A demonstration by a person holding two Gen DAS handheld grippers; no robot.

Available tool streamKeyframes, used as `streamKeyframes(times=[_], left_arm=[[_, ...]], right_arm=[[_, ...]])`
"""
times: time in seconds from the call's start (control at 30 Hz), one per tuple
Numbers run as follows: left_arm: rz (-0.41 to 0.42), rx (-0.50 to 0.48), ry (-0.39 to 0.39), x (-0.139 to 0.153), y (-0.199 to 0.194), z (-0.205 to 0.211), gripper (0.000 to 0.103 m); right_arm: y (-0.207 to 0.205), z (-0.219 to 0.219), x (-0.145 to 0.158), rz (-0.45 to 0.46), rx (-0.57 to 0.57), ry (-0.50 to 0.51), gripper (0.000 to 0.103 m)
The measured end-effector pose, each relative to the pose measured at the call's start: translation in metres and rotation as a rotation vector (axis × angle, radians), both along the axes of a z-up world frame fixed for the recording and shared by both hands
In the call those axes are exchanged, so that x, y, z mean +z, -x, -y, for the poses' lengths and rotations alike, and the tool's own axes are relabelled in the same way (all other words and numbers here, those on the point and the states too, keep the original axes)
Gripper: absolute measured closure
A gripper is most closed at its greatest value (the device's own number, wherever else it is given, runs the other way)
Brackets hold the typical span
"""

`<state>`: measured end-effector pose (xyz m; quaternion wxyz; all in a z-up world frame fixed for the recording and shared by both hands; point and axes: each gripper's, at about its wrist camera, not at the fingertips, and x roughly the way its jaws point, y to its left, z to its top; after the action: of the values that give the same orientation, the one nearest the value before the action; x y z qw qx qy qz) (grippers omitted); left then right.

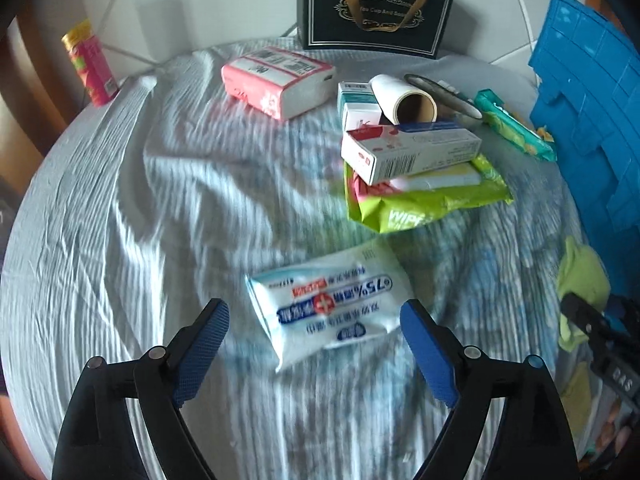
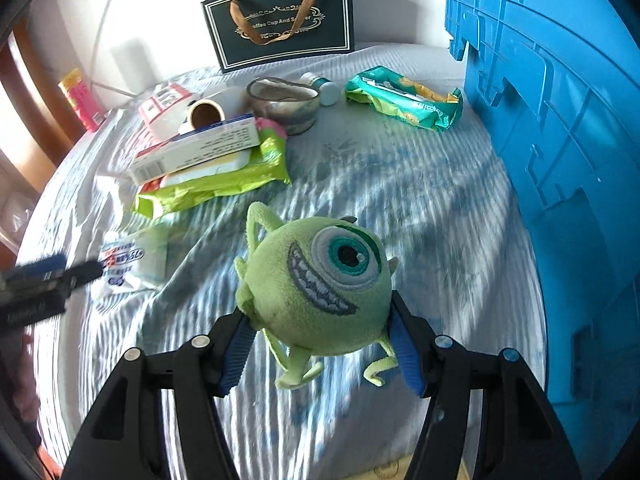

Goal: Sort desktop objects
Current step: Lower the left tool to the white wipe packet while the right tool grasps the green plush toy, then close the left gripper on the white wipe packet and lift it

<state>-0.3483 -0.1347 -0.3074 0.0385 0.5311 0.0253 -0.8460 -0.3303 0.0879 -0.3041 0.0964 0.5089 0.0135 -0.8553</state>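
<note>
A white and blue pack of alcohol wipes (image 1: 326,306) lies on the striped cloth between the spread fingers of my left gripper (image 1: 314,314), which is open and hovers just before it. My right gripper (image 2: 320,328) is shut on a green one-eyed plush toy (image 2: 316,280), held above the cloth beside the blue crate (image 2: 560,140). In the left wrist view the plush (image 1: 580,276) and the right gripper show at the right edge. The right wrist view has the left gripper's fingers (image 2: 52,272) at the left, by the wipes pack (image 2: 132,264).
A pile sits mid-table: a green wipes pack (image 1: 424,204), a white medicine box (image 1: 408,148), small boxes and a paper roll (image 1: 404,98). A pink tissue pack (image 1: 280,80), a dark gift bag (image 1: 372,8), a pink can (image 1: 90,62), a bowl (image 2: 286,106) and a green snack pack (image 2: 404,98) lie around.
</note>
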Motion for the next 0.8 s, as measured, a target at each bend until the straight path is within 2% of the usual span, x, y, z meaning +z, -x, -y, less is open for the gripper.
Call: streamKeyframes(times=[0.1,0.2,0.3,0.33,0.4,0.57,0.63,0.73,0.8], left_arm=[[0.001,-0.001,0.053,-0.007,0.017,0.007,0.015],[-0.025,0.045,0.138,-0.014,0.035,0.024,0.015],[0.005,0.086,0.174,-0.029,0.048,0.042,0.015],[0.031,0.085,0.161,-0.035,0.047,0.047,0.015],[0.084,0.063,0.122,-0.045,0.04,0.051,0.023],[0.142,-0.061,-0.014,-0.047,-0.015,0.028,0.024],[0.136,-0.1,-0.041,-0.041,-0.038,0.016,0.024],[0.081,-0.137,-0.049,-0.02,-0.058,0.004,0.024],[0.048,-0.165,-0.066,-0.006,-0.063,-0.006,0.019]], right_arm=[[-0.006,0.001,-0.001,0.013,0.007,0.013,0.042],[-0.013,0.006,-0.002,0.024,0.011,0.017,0.042],[-0.02,0.011,-0.003,0.034,0.006,0.016,0.042],[-0.023,0.012,-0.004,0.036,-0.001,0.015,0.042],[-0.027,0.014,-0.006,0.041,-0.017,0.014,0.042],[-0.042,0.02,-0.007,0.052,-0.047,0.026,0.042],[-0.05,0.021,-0.005,0.051,-0.057,0.027,0.042],[-0.063,0.016,-0.004,0.051,-0.088,0.02,0.042],[-0.069,0.013,-0.003,0.051,-0.103,0.014,0.042]])
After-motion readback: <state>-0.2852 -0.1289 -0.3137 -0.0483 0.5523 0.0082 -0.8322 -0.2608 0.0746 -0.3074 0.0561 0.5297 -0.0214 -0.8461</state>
